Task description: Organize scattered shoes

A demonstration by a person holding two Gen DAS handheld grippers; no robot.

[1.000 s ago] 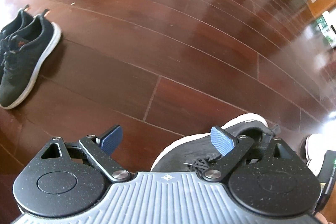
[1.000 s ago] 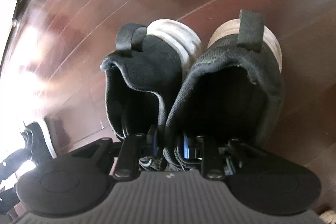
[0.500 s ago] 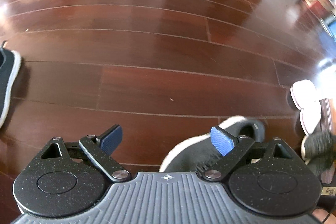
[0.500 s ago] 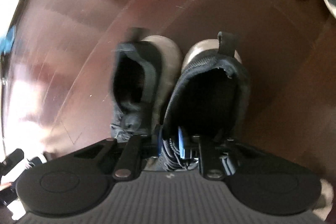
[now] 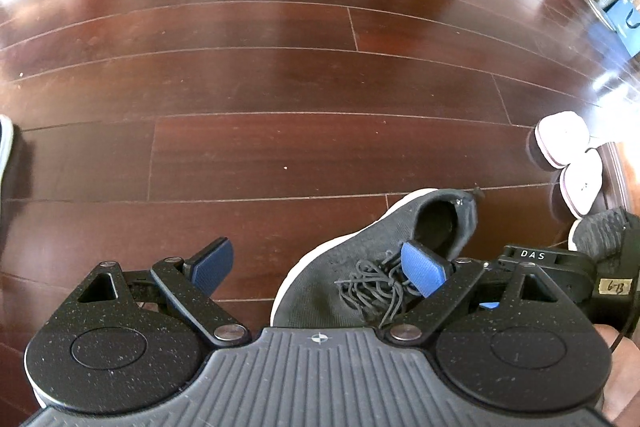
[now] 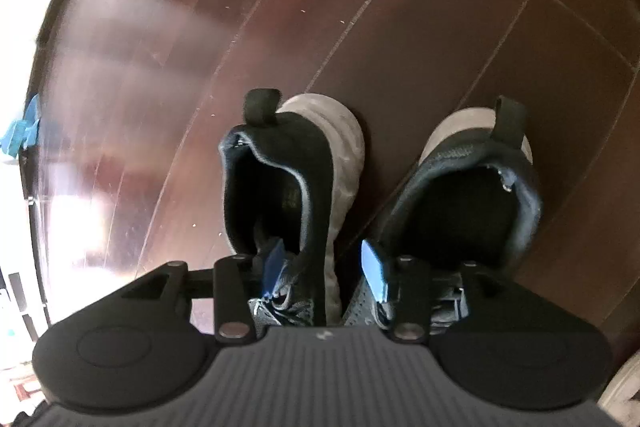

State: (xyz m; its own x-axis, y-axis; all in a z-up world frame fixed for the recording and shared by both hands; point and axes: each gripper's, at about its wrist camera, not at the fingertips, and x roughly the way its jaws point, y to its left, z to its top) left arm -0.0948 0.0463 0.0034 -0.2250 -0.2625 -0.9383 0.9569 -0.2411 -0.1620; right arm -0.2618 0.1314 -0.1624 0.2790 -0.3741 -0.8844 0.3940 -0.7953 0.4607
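Your left gripper (image 5: 318,267) is hovering with its blue fingers (image 5: 211,264) spread wide and gripping nothing, and the grey sneaker (image 5: 360,267) is lying on the wooden floor (image 5: 280,87) just beneath its right finger, heel opening pointing away from you, with two pale slippers (image 5: 568,155) sitting well off to the right. Your right gripper (image 6: 324,267) is standing with its fingers parted, one reaching into the left black shoe (image 6: 288,183) and the other over the near edge of the right black shoe (image 6: 472,195), the two shoes sitting side by side on the boards, a gap showing between them, and neither being pinched.
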